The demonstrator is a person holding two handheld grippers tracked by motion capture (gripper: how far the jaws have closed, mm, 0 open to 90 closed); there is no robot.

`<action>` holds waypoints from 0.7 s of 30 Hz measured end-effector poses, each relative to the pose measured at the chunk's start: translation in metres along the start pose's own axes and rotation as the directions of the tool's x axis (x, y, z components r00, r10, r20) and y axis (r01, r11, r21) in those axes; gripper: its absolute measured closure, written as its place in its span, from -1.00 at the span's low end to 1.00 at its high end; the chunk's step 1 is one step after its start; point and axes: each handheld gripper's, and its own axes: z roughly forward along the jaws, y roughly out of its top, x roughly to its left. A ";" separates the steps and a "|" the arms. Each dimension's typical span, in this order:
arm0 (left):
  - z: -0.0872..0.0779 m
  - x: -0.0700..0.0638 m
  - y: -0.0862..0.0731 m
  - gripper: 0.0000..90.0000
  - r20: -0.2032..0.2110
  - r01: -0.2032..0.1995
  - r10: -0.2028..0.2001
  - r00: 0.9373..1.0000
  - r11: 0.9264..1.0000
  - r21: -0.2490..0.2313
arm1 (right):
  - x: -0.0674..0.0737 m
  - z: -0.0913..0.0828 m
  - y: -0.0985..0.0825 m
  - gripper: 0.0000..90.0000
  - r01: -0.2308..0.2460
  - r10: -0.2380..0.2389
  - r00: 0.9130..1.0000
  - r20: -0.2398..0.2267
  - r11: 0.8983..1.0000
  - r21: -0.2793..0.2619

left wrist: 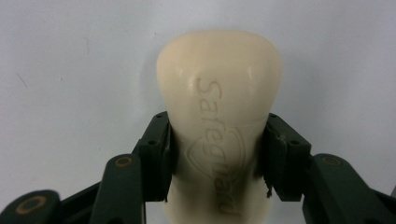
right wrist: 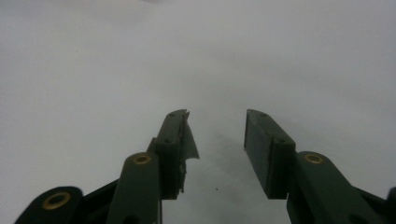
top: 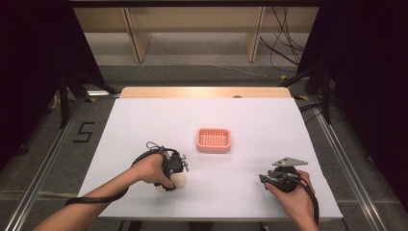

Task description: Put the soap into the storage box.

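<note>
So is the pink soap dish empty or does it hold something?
Empty. The pink soap dish shows only its bare ribbed floor; the soap bar sits clamped between the left gripper fingers.

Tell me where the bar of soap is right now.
The cream bar of soap sits clamped between the left gripper's jaws, near the front left of the white table, left of and nearer the person than the pink soap dish.

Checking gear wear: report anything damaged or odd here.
On the right gripper, the left pad has a lining peeling away, its torn edge curling into the open gap. The left gripper grips the soap bar squarely; the pink soap dish sits upright.
</note>
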 end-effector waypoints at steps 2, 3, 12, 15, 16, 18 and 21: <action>0.000 0.000 0.000 0.09 0.002 -0.012 0.012 1.000 1.000 0.003 | 0.000 0.000 0.000 0.32 -0.006 0.006 1.000 -0.003 1.000 0.004; 0.000 0.000 0.000 0.09 0.003 -0.014 0.014 1.000 1.000 0.004 | 0.001 0.000 0.000 0.32 -0.011 0.011 1.000 -0.002 1.000 0.007; -0.003 0.000 -0.002 0.09 0.008 -0.013 0.013 1.000 1.000 -0.004 | 0.001 -0.001 0.000 0.32 -0.014 0.014 1.000 0.003 1.000 0.006; -0.004 0.002 -0.002 0.10 -0.007 -0.028 0.028 1.000 1.000 -0.010 | 0.001 -0.001 0.000 0.32 -0.011 0.011 1.000 0.007 1.000 0.002; -0.005 0.002 -0.002 0.09 -0.006 -0.024 0.024 1.000 1.000 -0.012 | 0.001 -0.001 0.000 0.32 -0.011 0.011 1.000 0.008 1.000 0.001; -0.005 0.002 -0.002 0.10 -0.001 -0.018 0.018 1.000 1.000 -0.011 | 0.001 -0.001 0.000 0.32 -0.016 0.016 1.000 0.006 1.000 0.001; -0.006 0.002 -0.002 0.10 0.002 -0.011 0.011 1.000 1.000 -0.010 | 0.001 -0.001 0.000 0.32 -0.014 0.014 1.000 0.008 1.000 0.000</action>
